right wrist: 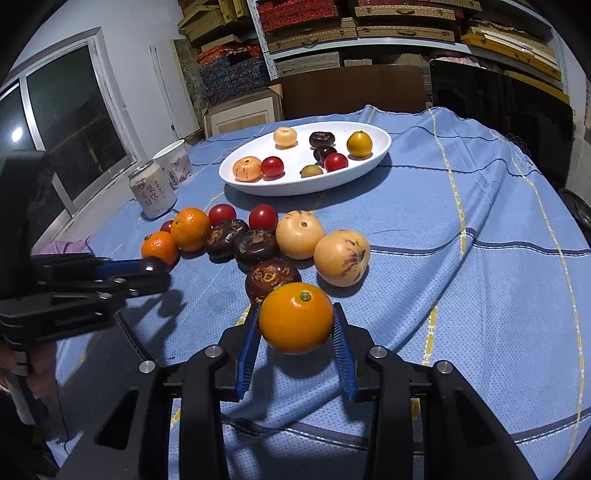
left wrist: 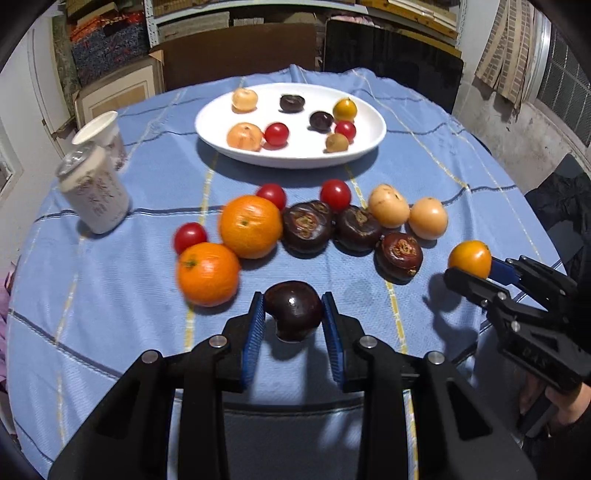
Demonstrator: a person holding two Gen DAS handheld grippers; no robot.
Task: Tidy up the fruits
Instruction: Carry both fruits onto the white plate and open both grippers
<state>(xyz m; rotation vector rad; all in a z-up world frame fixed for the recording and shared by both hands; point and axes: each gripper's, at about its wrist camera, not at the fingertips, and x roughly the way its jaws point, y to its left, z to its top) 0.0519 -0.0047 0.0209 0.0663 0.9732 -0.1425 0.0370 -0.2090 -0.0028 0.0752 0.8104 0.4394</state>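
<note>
Your left gripper (left wrist: 293,310) is clamped on a dark chestnut (left wrist: 293,308) just above the cloth (left wrist: 110,314). Your right gripper (right wrist: 295,325) grips a yellow-orange fruit (right wrist: 295,317), beside the loose fruit row and well short of the plate (right wrist: 236,181).

place: you're in a storeroom-like home room | shelves (right wrist: 369,26) stacked with woven boxes and fabric | cardboard (left wrist: 122,92) leaning on wall | window (right wrist: 66,122) left | round table under blue cloth (right wrist: 480,221) | white plate (left wrist: 214,125), can (right wrist: 151,192), cup (right wrist: 173,162)
</note>
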